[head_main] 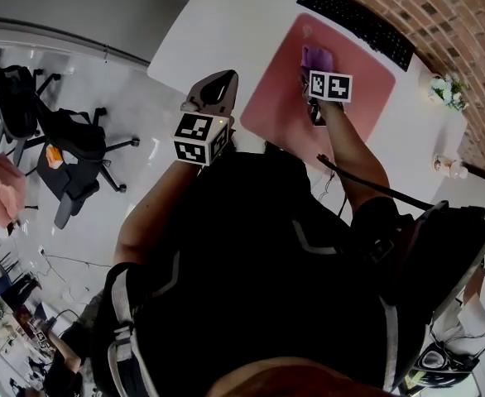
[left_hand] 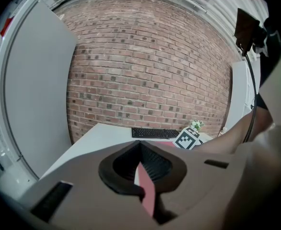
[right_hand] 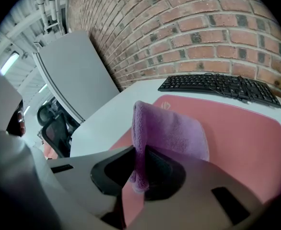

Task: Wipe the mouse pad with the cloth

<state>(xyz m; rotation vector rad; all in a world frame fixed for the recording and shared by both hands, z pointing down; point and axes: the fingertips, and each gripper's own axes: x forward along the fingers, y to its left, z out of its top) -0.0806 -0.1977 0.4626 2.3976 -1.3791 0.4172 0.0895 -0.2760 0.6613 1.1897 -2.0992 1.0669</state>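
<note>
Cloth [right_hand: 174, 131] in right hand-held gripper [right_hand: 139, 151]

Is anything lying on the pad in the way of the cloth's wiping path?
Nothing visible. The right gripper is shut on the cloth at the mouse pad, whose pink surface is bare ahead of it. The keyboard lies off the pad, beyond its far edge.

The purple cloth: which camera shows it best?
The right gripper view: the cloth fills the middle, pinched in the right tool. The head view shows only a small purple patch; the left gripper view shows none of it.
</note>
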